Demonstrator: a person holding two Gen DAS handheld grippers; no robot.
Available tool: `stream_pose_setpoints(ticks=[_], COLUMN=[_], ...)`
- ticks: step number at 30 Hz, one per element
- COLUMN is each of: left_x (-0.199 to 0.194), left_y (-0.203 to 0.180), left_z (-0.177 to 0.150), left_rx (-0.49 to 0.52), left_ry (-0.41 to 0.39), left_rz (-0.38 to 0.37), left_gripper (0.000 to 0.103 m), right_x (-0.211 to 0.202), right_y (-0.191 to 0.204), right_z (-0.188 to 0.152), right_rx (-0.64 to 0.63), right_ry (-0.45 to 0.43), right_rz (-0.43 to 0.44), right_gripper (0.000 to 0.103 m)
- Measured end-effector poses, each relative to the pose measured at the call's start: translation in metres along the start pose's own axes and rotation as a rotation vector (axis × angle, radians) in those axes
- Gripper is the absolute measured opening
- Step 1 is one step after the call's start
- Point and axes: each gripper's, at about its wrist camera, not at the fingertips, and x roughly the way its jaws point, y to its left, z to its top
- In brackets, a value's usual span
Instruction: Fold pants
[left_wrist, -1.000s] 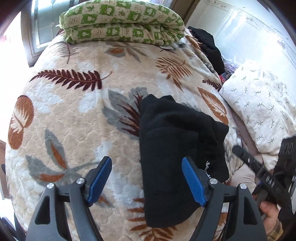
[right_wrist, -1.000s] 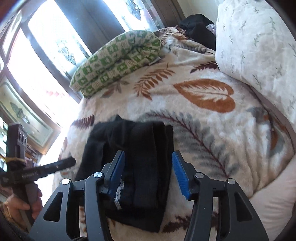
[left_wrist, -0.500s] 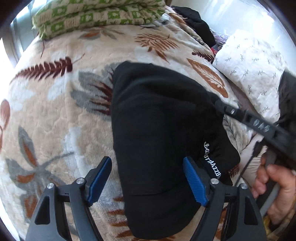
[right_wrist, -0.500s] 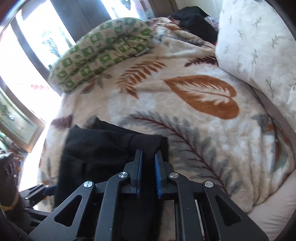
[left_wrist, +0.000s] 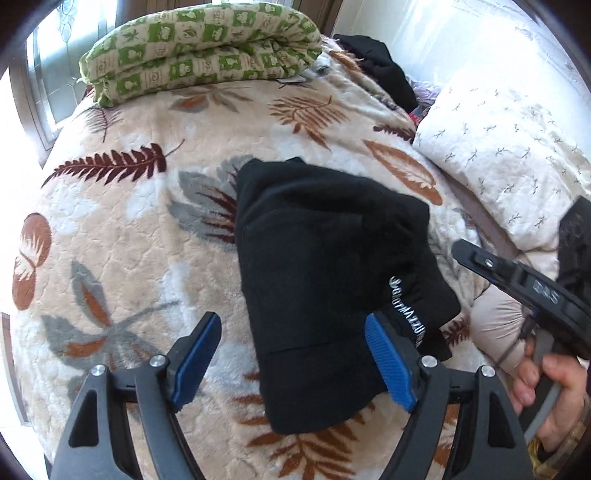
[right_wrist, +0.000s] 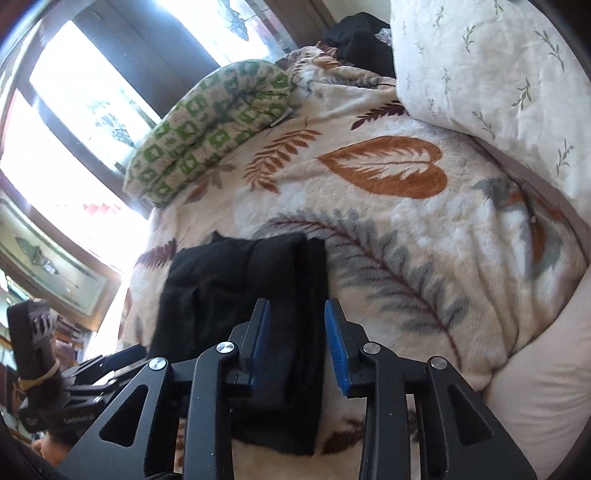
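Observation:
The black pants (left_wrist: 328, 280) lie folded into a compact stack on the leaf-print blanket (left_wrist: 147, 229), white lettering on the right edge. My left gripper (left_wrist: 295, 354) is open above the stack's near end, holding nothing. The pants also show in the right wrist view (right_wrist: 251, 288). My right gripper (right_wrist: 297, 332) is open a little over the stack's right edge, with nothing between the pads. It also shows at the right of the left wrist view (left_wrist: 517, 277), beside the pants.
A folded green-and-white quilt (left_wrist: 199, 48) lies at the far end of the bed. A white pillow (left_wrist: 509, 155) with a sprig print is on the right. Dark clothes (left_wrist: 380, 66) are heaped at the back. Windows (right_wrist: 92, 85) are on the left.
My right gripper was shut on the pants' edge half a second ago and has opened and let go. My left gripper has pulled back and up from the stack.

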Motion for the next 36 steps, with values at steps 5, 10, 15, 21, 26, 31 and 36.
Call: stream_pose_setpoints(ticks=[5, 10, 15, 21, 26, 31, 36], left_x=[0.017, 0.022, 0.016, 0.006, -0.002, -0.007, -0.006], left_y=[0.001, 0.012, 0.007, 0.0, -0.006, -0.003, 0.017], left_z=[-0.013, -0.02, -0.018, -0.016, -0.015, -0.011, 0.003], left_rx=[0.007, -0.075, -0.056, -0.021, 0.027, 0.028, -0.01], left_ry=[0.037, 0.043, 0.031, 0.013, -0.011, -0.03, -0.046], left_rz=[0.058, 0.021, 0.04, 0.059, 0.095, 0.092, 0.103], left_gripper=[0.083, 0.085, 0.084, 0.084, 0.088, 0.091, 0.095], right_x=[0.018, 0.029, 0.017, 0.004, 0.001, 0.005, 0.023], right_y=[0.026, 0.016, 0.012, 0.01, 0.011, 0.012, 0.005], right_z=[-0.024, -0.034, -0.029, -0.025, -0.021, -0.022, -0.028], right_rx=[-0.134, -0.155, -0.122, -0.114, -0.102, -0.104, -0.051], right_ry=[0.079, 0.11, 0.117, 0.091, 0.071, 0.081, 0.147], right_rz=[-0.088, -0.161, -0.13, -0.123, -0.113, -0.095, -0.003], right_gripper=[0.031, 0.042, 0.043, 0.054, 0.066, 0.072, 0.075])
